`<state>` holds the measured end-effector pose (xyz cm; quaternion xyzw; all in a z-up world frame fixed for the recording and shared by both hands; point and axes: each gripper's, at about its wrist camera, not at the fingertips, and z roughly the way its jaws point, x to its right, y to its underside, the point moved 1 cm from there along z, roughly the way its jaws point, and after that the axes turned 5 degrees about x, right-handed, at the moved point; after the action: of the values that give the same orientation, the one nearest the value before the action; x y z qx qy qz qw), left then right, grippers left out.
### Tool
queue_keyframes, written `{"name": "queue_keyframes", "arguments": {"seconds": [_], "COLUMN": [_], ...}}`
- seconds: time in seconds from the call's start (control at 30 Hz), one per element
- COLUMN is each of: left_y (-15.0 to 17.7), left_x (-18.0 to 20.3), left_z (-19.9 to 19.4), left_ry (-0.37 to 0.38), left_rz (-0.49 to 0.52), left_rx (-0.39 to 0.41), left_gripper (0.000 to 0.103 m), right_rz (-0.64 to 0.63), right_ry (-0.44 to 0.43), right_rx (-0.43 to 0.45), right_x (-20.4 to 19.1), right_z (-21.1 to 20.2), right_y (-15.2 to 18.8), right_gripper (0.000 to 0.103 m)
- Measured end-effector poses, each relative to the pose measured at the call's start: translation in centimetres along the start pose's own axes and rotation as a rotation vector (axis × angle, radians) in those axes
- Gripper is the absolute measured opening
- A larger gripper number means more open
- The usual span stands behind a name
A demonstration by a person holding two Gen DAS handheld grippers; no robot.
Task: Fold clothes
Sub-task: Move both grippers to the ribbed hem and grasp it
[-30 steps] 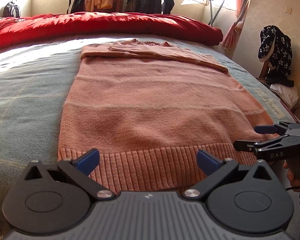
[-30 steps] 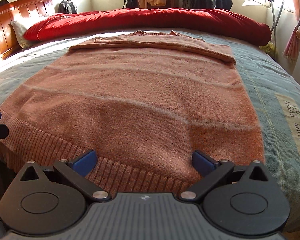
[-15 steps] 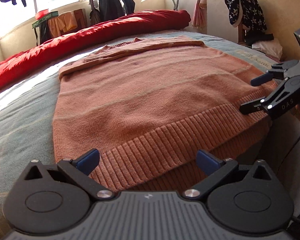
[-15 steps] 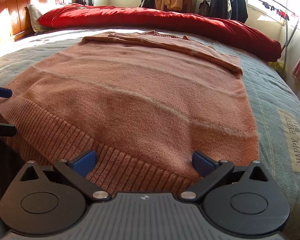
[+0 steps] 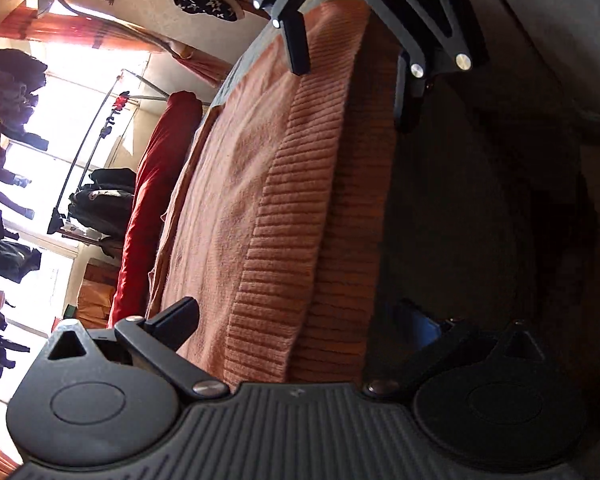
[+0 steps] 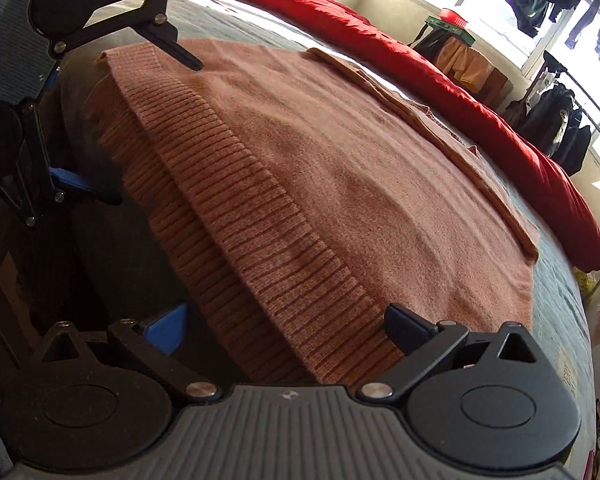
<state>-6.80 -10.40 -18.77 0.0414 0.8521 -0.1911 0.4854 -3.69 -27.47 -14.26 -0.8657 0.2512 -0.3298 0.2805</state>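
The sweater [image 6: 340, 168] lies flat on the bed [image 6: 564, 312], with its ribbed hem [image 6: 260, 240] hanging a little over the near edge of the bed. It is pinkish orange and knitted. Its sleeves look already folded across the top part, near the red quilt [image 6: 440, 64] at the far edge.

The left tool [image 5: 300, 340] is turned on its side at one bottom corner of the sweater. Its jaws are spread wide, one above the cloth and one below the hem, and they do not pinch anything yet. The right tool [image 6: 284, 332] is at the other bottom corner. Its jaws are spread wide too, with the hem between them, one finger [image 6: 404, 324] over the top of the knit and one under the edge. It holds nothing yet.

The sweater looks soft and floppy. It will bend and sag as soon as it is lifted, and it will not keep its shape. It looks light, and the fuzzy knit should not slip much. The ribbed hem is thicker and firmer than the rest, so it looks like the best place to grab. I think each tool should close on its own corner of the hem, taking both layers. Then the bottom can be lifted evenly toward the top. If only one layer is caught, the fold may go crooked.
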Motion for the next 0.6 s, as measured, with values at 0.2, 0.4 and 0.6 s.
{"name": "queue_keyframes", "arguments": {"seconds": [0.2, 0.4, 0.6], "left_y": [-0.6, -1.3, -1.5], "left_x": [0.1, -1.8, -3.5], "left_z": [0.3, -1.4, -1.6], "left_ry": [-0.04, -0.096, -0.116], "left_rz": [-0.025, -0.104, -0.148], "left_rx": [0.019, 0.069, 0.086], "left_gripper": [0.103, 0.103, 0.103], "right_rz": [-0.148, -0.222, -0.225], "right_ry": [0.096, 0.108, 0.188], "right_rx": [0.044, 0.113, 0.118], "right_x": [-2.7, -4.2, -5.2], "right_z": [0.8, 0.3, 1.3], "right_y": [-0.2, -0.7, -0.9], "right_gripper": [0.103, 0.103, 0.103]}}
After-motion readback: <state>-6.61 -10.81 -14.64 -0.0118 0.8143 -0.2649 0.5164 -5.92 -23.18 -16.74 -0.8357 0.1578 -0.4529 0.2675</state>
